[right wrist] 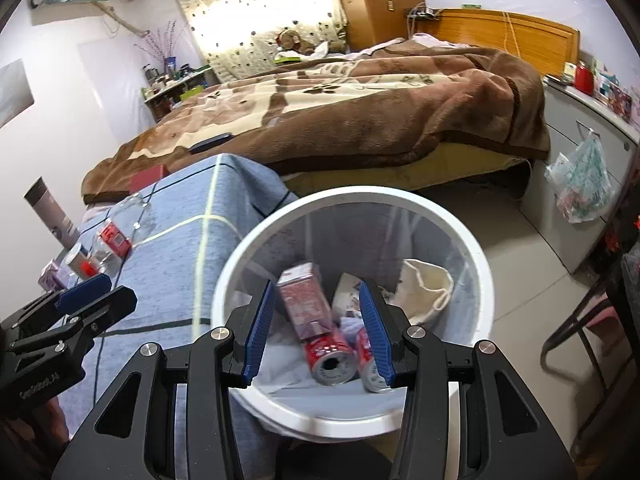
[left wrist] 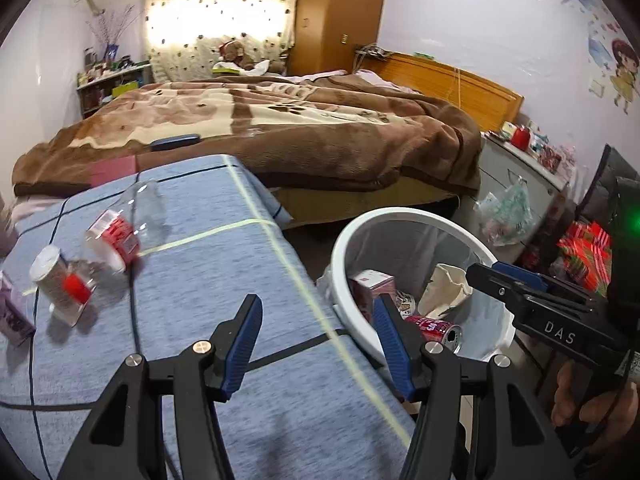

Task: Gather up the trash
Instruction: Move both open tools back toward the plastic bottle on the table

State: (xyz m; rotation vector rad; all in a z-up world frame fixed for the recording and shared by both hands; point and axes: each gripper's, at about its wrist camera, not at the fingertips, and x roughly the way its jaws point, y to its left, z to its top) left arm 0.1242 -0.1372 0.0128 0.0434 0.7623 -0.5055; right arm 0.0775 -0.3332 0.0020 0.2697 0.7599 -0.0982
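Observation:
A white trash bin stands on the floor beside the blue-covered table. In it lie a pink carton, red cans and a cream cloth bag. My right gripper is open and empty above the bin; it also shows in the left wrist view. My left gripper is open and empty over the table's right edge. On the table lie a clear plastic bottle with a red label, a small jar with a red cap and a purple carton.
A bed with a brown blanket lies behind the table. A grey cabinet with a plastic bag hung on it stands at the right. A tall grey tube stands at the table's left.

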